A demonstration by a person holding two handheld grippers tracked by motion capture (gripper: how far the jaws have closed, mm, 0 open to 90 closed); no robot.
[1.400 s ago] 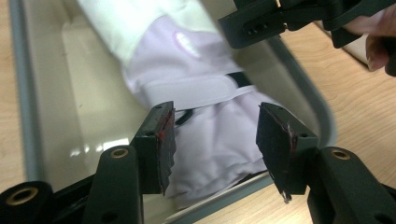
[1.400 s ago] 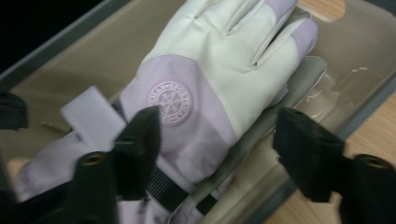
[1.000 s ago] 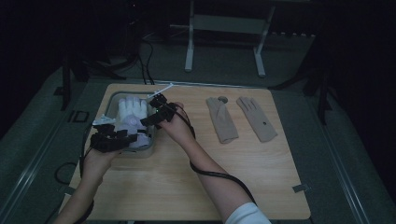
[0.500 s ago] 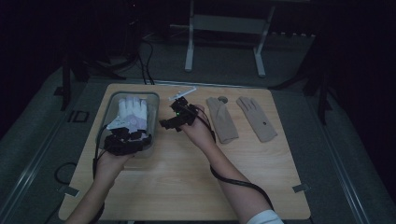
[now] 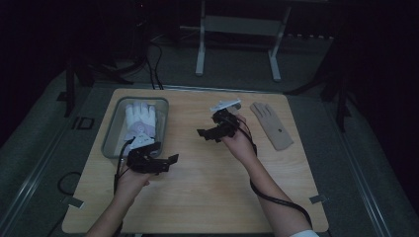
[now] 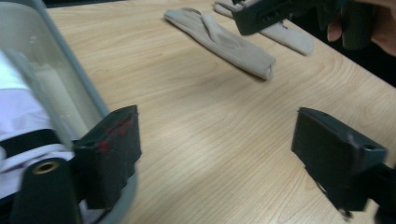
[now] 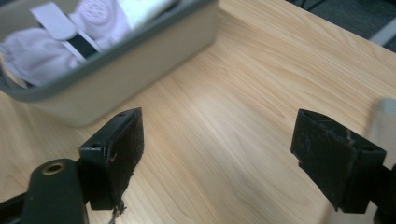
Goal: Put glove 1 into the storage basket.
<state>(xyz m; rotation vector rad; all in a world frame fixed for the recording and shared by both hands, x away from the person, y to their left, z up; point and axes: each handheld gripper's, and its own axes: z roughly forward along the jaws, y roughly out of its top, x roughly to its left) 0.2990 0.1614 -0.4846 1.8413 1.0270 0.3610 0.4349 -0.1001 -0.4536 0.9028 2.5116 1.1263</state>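
Left hand-held gripper [image 5: 165,160] now clear of bin [image 5: 111,131]

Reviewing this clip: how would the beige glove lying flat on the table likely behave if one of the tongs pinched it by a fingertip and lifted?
The beige glove lies flat and thin on the wooden table, so it is probably soft fabric that would droop from the pinch. It looks light, likely lifting easily. Pushed instead, it might bunch or fold rather than slide whole.

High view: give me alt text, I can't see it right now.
A person's two grippers hover with open jaws over a wooden table: left gripper beside a clear bin holding a white glove, right gripper mid-table near a beige glove.
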